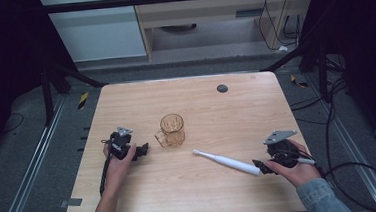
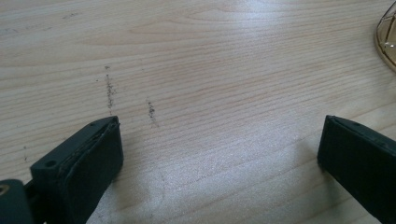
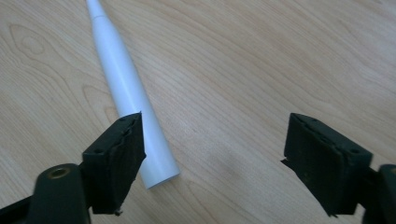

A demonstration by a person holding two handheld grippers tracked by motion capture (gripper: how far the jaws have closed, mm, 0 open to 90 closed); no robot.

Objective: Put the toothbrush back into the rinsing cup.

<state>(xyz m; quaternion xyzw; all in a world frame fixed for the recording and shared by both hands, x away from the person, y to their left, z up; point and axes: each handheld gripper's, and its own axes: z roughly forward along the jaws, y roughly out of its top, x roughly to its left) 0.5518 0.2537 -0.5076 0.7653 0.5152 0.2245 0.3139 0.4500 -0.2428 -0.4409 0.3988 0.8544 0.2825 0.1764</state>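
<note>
The toothbrush (image 1: pixel 226 160) is a smooth white plastic handle, round and tapering from a thick blunt base to a thin neck, and it lies flat on the table just beside your right gripper (image 1: pixel 259 167). In the right gripper view its base (image 3: pixel 161 175) ends against the inner side of the left-hand jaw, partly behind that pad, while the rest of the gap to the other jaw is bare wood. Those jaws stand wide apart and grasp nothing; I cannot tell whether the pad actually touches the plastic. The pads are black, matte and ragged at the edges.

Your left gripper (image 1: pixel 143 149) is likewise spread wide over bare tabletop, holding nothing, its rubbery black pads set in hard black blocks. Just past its fingertips stands a cup (image 1: pixel 171 129) of clear amber plastic, ribbed, with a handle turned toward those jaws; its rim (image 2: pixel 386 44) shows at the right edge of the left gripper view.

Further out, the table (image 1: pixel 185 93) is pale wood with fine straight grain, a few dark scuff marks (image 2: pixel 110 91) ahead of the left jaws, and a small dark round disc (image 1: pixel 222 88) near its far edge.
</note>
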